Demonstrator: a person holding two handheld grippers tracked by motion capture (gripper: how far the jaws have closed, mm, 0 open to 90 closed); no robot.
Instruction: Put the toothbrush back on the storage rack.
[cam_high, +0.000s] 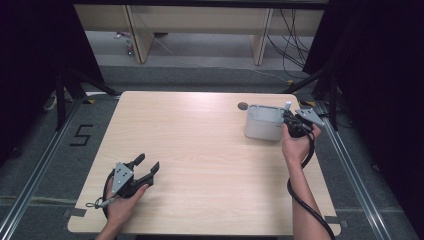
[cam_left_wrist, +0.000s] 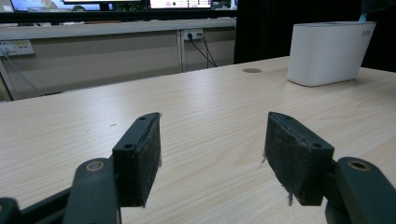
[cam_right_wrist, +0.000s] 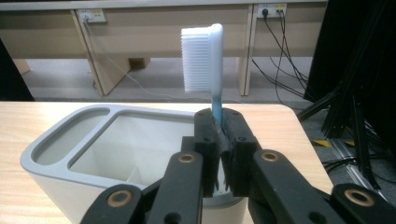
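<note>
Far left of the holder (cam_high: 263, 122), my left gripper (cam_high: 148, 168) rests spread and empty on the table (cam_high: 200, 150). My right gripper (cam_right_wrist: 219, 140) pinches the toothbrush (cam_right_wrist: 205, 58) upright, just above the holder's rim. I think it must next go down into a compartment.

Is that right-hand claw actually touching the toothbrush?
Touching. In the right gripper view, the right gripper has both jaws shut against the toothbrush handle, bristle head upright above the white holder.
</note>
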